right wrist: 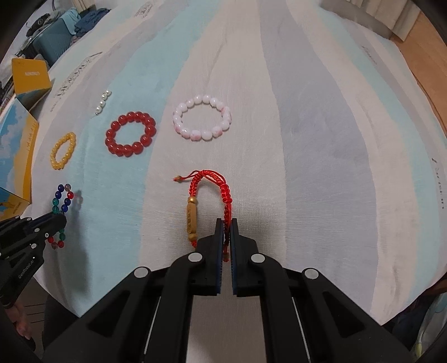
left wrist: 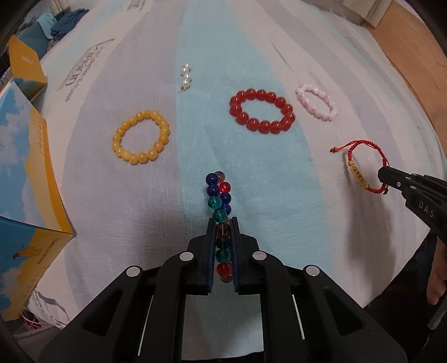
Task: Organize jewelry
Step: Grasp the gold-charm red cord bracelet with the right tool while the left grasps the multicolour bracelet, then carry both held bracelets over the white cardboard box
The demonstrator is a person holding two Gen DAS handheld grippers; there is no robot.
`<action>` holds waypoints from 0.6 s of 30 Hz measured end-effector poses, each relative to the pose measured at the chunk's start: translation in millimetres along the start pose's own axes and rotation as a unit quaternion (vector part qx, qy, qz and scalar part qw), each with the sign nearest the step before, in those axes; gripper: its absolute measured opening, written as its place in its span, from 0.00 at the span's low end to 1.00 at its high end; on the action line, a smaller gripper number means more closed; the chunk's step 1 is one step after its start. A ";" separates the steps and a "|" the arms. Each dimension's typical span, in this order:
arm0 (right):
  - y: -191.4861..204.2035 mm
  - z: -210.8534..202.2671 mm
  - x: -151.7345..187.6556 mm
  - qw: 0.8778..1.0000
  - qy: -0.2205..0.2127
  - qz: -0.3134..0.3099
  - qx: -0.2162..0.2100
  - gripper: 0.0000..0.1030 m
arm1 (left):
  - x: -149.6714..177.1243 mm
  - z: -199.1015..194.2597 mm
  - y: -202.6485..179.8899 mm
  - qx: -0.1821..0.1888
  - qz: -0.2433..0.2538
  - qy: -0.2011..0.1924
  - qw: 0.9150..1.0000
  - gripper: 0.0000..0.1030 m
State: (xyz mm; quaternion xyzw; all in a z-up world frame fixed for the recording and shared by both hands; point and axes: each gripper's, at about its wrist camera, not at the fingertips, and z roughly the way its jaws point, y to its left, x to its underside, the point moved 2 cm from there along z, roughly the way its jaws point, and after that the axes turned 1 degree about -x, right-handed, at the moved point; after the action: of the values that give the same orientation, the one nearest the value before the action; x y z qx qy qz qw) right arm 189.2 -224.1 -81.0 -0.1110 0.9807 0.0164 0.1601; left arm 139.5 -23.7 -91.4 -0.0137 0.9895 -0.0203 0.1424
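My left gripper [left wrist: 222, 222] is shut on a multicoloured glass bead bracelet [left wrist: 219, 195], held edge-on above the striped cloth; it also shows in the right wrist view [right wrist: 62, 205]. My right gripper [right wrist: 226, 223] is shut on a red braided cord bracelet [right wrist: 220, 184] with a gold tube charm [right wrist: 191, 220]; it also shows in the left wrist view [left wrist: 363, 167]. Lying flat on the cloth are a yellow bead bracelet [left wrist: 141, 137], a red bead bracelet [left wrist: 262, 111], a pink bead bracelet [left wrist: 317, 102] and a short pearl strand [left wrist: 185, 77].
Blue-and-yellow cardboard boxes [left wrist: 25, 178] stand at the left edge of the cloth, with another yellow box [left wrist: 25, 69] behind. A wooden floor [left wrist: 413, 55] shows at the far right. Folded clothes [right wrist: 86, 19] lie at the far left back.
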 end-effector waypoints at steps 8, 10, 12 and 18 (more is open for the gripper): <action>2.3 -24.4 -1.5 1.000 -0.019 -0.002 -0.006 0.03 | -8.9 -27.0 -8.2 -0.005 0.005 -0.019 1.000 0.08; 4.5 -30.8 -3.0 1.000 -0.025 -0.003 -0.007 0.03 | -8.5 -32.9 -8.3 -0.006 0.006 -0.024 1.000 0.08; 7.6 -35.6 -3.8 1.000 -0.029 -0.005 -0.007 0.03 | -8.4 -39.1 -8.0 -0.008 0.005 -0.028 1.000 0.08; 22.3 -53.2 -8.9 0.999 -0.044 -0.014 -0.010 0.03 | -7.7 -60.3 -1.2 -0.009 0.003 -0.042 0.999 0.08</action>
State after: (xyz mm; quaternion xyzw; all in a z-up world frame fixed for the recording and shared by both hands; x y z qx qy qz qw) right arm 176.0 -204.1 -27.8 -0.1256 0.9708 0.0292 0.2024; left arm 129.9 -22.5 -31.4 -0.0125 0.9828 -0.0107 0.1840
